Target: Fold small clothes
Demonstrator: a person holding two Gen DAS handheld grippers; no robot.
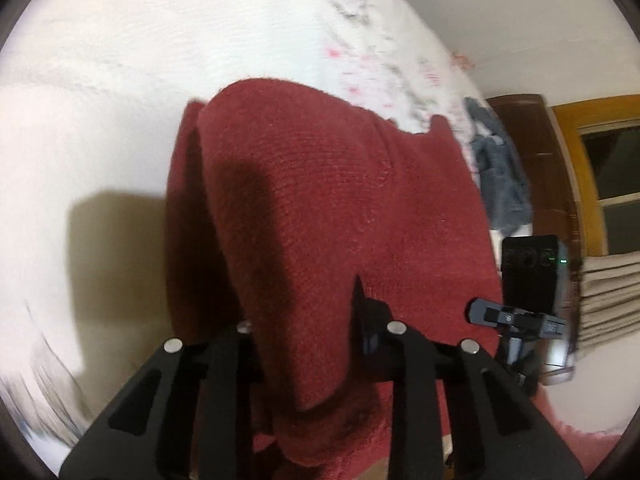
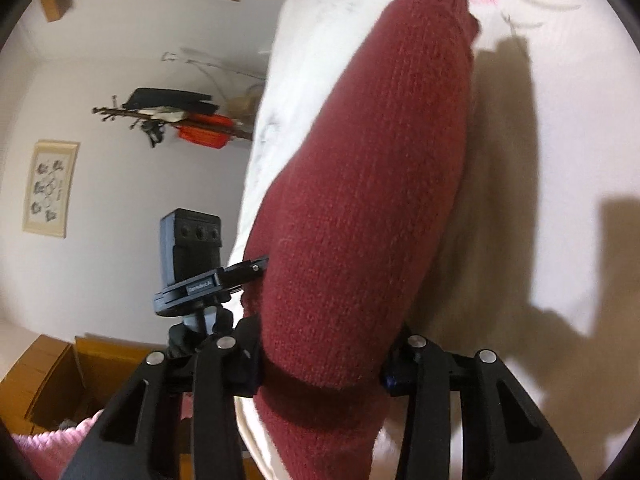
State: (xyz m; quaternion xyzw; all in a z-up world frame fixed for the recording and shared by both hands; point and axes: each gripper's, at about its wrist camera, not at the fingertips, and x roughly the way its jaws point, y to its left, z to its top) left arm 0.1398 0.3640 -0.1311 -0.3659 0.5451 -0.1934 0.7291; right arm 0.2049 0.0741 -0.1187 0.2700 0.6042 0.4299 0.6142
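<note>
A dark red knit garment (image 1: 336, 200) hangs lifted above the white bedspread (image 1: 100, 120) and casts a shadow on it. In the left wrist view its edge runs down between the fingers of my left gripper (image 1: 304, 320), which is shut on the cloth; only the right fingertip (image 1: 360, 300) shows. In the right wrist view the red knit garment (image 2: 360, 184) stretches away in a long roll, bunched between the fingers of my right gripper (image 2: 320, 344), which grips it. Both sets of fingertips are mostly hidden by the cloth. Each view shows the other gripper's camera body (image 1: 528, 276) (image 2: 192, 244) close beside the garment.
A grey-blue garment (image 1: 496, 176) lies at the bed's far side near a dark wooden cupboard (image 1: 536, 168) and a window (image 1: 608, 184). A framed picture (image 2: 50, 188) and a loaded wall rack (image 2: 180, 116) hang on the wall. A wooden box (image 2: 52, 380) and pink knit (image 2: 48, 440) sit low at left.
</note>
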